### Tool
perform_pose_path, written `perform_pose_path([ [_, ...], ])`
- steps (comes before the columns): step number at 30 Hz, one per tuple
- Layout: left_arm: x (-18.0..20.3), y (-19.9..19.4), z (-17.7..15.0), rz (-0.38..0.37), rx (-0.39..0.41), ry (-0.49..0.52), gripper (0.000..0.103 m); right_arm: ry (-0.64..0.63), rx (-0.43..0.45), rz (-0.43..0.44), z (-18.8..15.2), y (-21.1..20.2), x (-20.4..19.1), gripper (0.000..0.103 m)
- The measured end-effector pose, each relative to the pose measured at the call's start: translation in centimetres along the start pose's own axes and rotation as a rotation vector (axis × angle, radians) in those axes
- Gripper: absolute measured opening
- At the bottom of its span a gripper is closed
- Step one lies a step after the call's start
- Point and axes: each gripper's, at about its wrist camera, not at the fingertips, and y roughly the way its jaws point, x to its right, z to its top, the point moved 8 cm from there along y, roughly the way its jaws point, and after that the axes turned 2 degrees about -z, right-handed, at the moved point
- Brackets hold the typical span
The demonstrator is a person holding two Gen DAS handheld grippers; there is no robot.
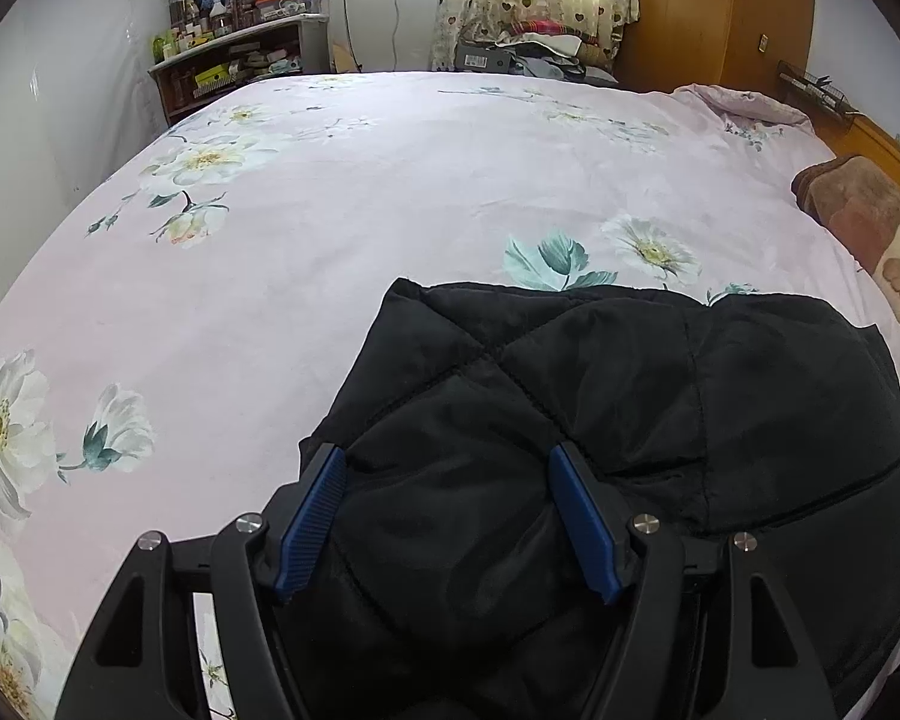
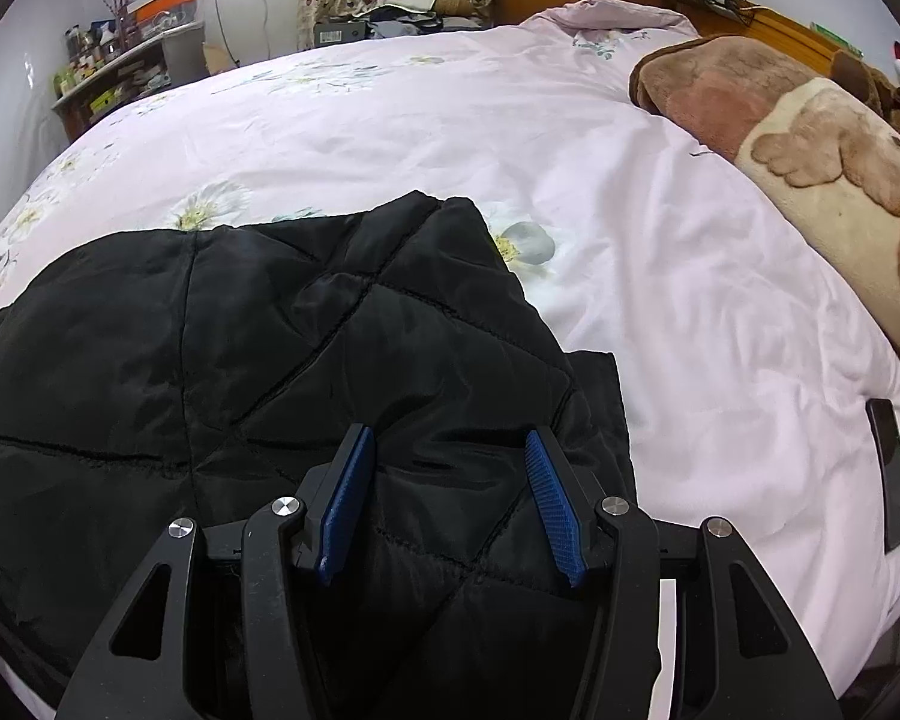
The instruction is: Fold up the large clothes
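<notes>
Bedroom; pink floral bedspread [image 1: 390, 192] covers the bed. Black quilted jacket [image 1: 600, 396] bunched at near edge, under both tools. Left gripper [image 1: 447, 474] and right gripper [image 2: 447, 450] each pinch a thick jacket fold, blue pads pressing in.

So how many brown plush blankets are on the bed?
1: the brown plush blanket lies along the bed's right side, beyond the black quilted jacket. More could lie outside both views.
</notes>
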Motion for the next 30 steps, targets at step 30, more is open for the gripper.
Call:
perform_pose_path([
  [30, -1.0, -4.0, -5.5, 0.01, -0.052, -0.016, 0.061, 0.062, 0.003, 0.043, -4.5, -4.7, 0.6, 0.054],
])
